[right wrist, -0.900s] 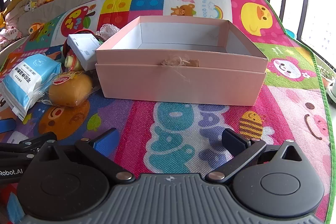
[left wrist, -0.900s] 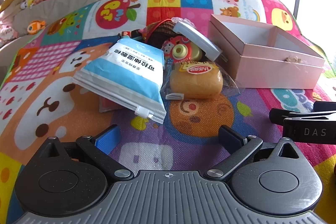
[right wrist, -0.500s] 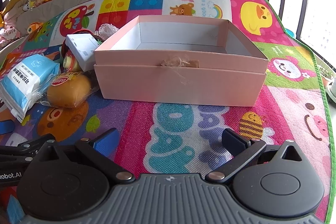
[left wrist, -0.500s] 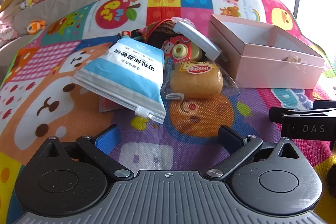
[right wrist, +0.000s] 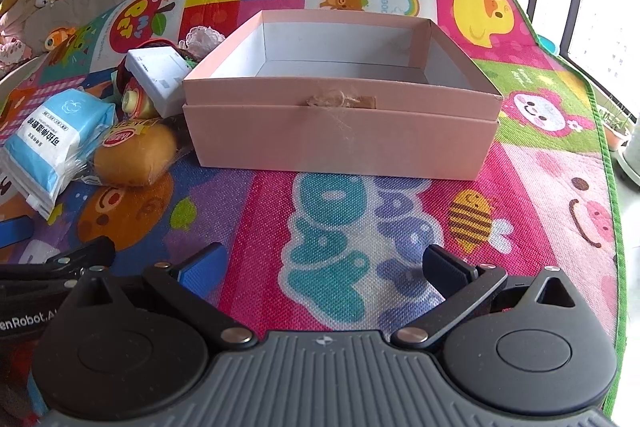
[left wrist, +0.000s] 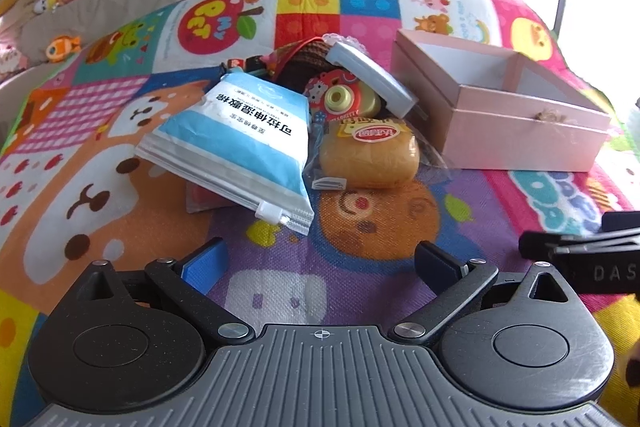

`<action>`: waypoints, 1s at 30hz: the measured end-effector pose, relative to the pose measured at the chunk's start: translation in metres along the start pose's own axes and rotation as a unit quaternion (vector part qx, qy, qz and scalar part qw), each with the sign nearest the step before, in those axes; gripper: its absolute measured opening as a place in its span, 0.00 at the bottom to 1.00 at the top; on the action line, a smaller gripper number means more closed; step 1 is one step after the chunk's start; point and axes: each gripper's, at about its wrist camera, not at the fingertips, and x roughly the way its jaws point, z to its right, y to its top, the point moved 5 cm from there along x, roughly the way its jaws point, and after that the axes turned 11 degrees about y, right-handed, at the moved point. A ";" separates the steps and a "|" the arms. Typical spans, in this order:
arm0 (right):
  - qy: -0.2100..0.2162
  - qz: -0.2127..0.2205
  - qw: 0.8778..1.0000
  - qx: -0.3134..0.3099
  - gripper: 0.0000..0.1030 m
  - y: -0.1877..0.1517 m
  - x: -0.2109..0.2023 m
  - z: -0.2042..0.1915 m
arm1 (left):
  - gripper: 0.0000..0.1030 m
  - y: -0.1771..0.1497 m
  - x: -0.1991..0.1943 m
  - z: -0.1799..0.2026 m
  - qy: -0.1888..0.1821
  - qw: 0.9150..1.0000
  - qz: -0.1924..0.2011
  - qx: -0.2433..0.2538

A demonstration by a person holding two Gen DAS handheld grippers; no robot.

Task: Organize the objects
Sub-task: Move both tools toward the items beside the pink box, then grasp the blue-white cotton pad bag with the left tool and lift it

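Nothing sorted yet: pink box (right wrist: 340,131) empty, wrapped bun (left wrist: 370,157), blue-white pouch (left wrist: 236,143) and toy camera (left wrist: 344,99) lie beside it. Left gripper (left wrist: 320,263) and right gripper (right wrist: 324,265) both spread wide, holding nothing.

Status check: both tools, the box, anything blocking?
Left tool open, empty; right tool open, empty. Pink box open, nothing visible inside. Bun, blue pouch unsorted beside it. Path clear.

On the left gripper (left wrist: 318,263), a ribbed grey body (left wrist: 320,379) is being flanked by two black discs; above it, black linkages with silver screws are being tipped by one blue and one black pad. The right gripper (right wrist: 322,265) is being built alike.
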 end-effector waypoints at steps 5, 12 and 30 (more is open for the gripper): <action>0.024 -0.002 1.000 -0.020 1.00 -0.026 -0.026 -0.001 | 0.98 0.004 -0.053 -0.020 -0.095 0.994 0.043 -0.017; 0.041 -0.005 0.999 -0.034 1.00 -0.014 -0.017 -0.006 | 0.98 0.087 -0.018 -0.049 -0.033 0.996 0.086 -0.002; 0.155 0.052 0.971 -0.176 1.00 0.055 -0.004 -0.111 | 0.58 0.108 -0.026 -0.160 -0.097 0.977 0.077 -0.172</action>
